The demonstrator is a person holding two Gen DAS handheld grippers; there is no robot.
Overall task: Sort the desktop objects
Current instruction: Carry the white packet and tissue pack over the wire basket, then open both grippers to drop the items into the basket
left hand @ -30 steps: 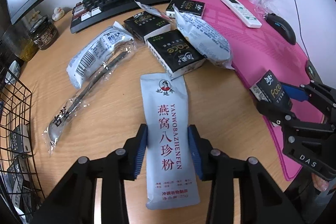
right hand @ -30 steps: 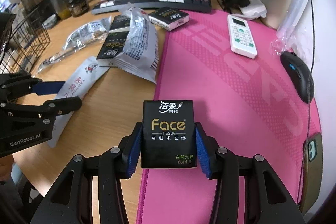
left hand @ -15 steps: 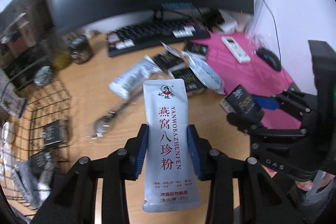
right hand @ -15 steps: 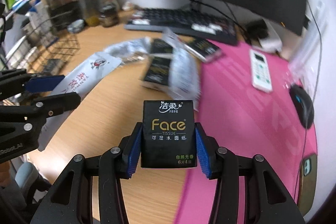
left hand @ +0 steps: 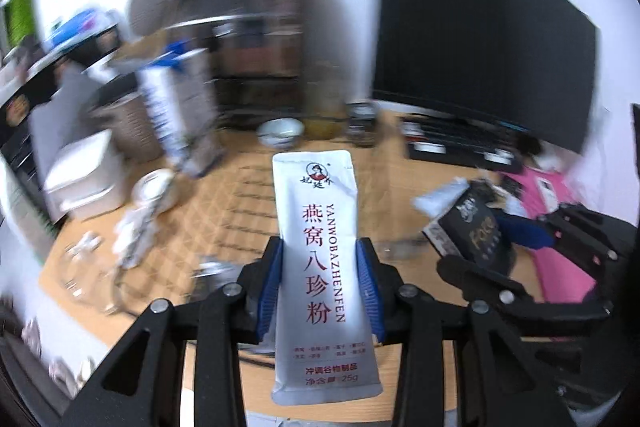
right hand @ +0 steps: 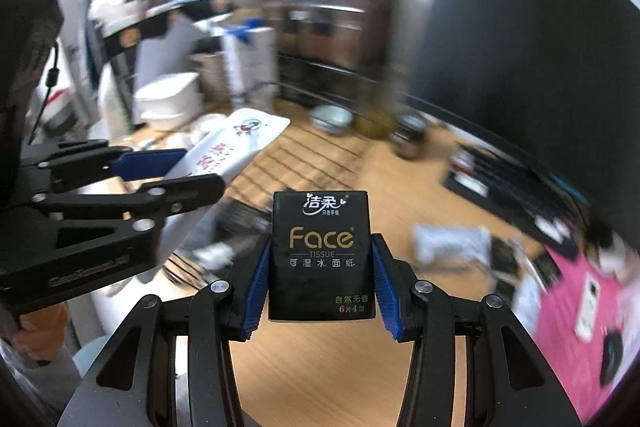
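My left gripper (left hand: 320, 287) is shut on a white sachet (left hand: 318, 251) with red Chinese print, held upright in the air above the wooden desk. The sachet also shows in the right wrist view (right hand: 236, 143), clamped in the left gripper (right hand: 168, 171). My right gripper (right hand: 320, 287) is shut on a black Face tissue pack (right hand: 320, 255). That pack shows at the right of the left wrist view (left hand: 476, 227). Both grippers are lifted and face the wire basket (left hand: 248, 187) at the desk's left.
The view is motion-blurred. A dark monitor (left hand: 480, 47), keyboard (left hand: 460, 143) and pink mat (right hand: 580, 291) lie to the right, with loose packets (right hand: 452, 243) on the desk. A bowl (left hand: 280, 133), jars and white containers (left hand: 84, 175) stand behind the basket.
Both grippers have swung left and risen with their loads, from over the scattered packets toward the wire basket side. The monitor and pink mat have slid to the right edge.
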